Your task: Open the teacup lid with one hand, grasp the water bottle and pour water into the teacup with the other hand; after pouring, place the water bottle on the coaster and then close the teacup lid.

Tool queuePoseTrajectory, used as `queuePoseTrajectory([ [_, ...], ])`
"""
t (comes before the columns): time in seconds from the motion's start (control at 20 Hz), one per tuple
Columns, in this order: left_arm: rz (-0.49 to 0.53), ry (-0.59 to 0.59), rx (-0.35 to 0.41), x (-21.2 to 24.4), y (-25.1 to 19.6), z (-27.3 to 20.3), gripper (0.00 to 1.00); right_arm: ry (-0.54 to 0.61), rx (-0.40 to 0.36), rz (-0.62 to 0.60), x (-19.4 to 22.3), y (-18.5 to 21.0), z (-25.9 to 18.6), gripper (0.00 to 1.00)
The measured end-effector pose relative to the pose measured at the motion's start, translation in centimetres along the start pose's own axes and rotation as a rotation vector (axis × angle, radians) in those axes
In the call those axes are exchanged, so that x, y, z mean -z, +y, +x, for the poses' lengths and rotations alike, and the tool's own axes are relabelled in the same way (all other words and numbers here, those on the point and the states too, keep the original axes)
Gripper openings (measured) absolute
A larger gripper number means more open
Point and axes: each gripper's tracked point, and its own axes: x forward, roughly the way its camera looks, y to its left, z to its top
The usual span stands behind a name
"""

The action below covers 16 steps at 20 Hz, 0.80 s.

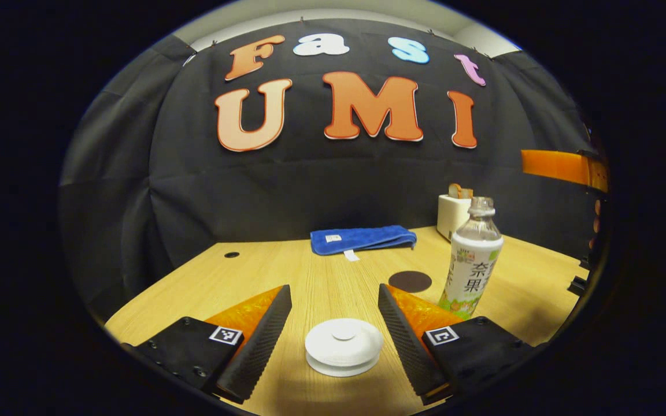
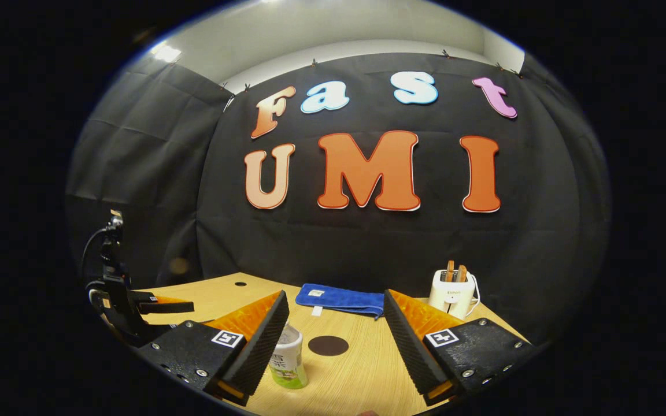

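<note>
Left gripper point(image 1: 335, 300) fingers spread wide, holding nothing; white teacup lid point(image 1: 344, 346) sits between them on the table point(image 1: 287, 271), not touched. To its right: dark round coaster point(image 1: 410, 281), then water bottle point(image 1: 472, 263) upright, uncapped, just beside coaster. Right gripper point(image 2: 336, 309) fingers also wide, empty; bottle low by its left finger. Blue towel point(image 2: 340, 299) & toaster point(image 2: 452, 293) at back.

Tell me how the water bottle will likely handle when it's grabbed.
The water bottle stands tall and narrow, so a sideways nudge could tip it. Its clear plastic probably flexes under the fingers, and the smooth label may be slippery. The cap appears to be off, so squeezing might spill.
</note>
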Motion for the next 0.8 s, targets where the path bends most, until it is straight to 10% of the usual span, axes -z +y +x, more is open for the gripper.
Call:
queuePoseTrajectory([
  [0.8,0.015,0.116,0.008,3.7,-0.6,2.9,0.60,0.061,0.025,-0.009,2.9,-1.2,-0.3,0.99],
])
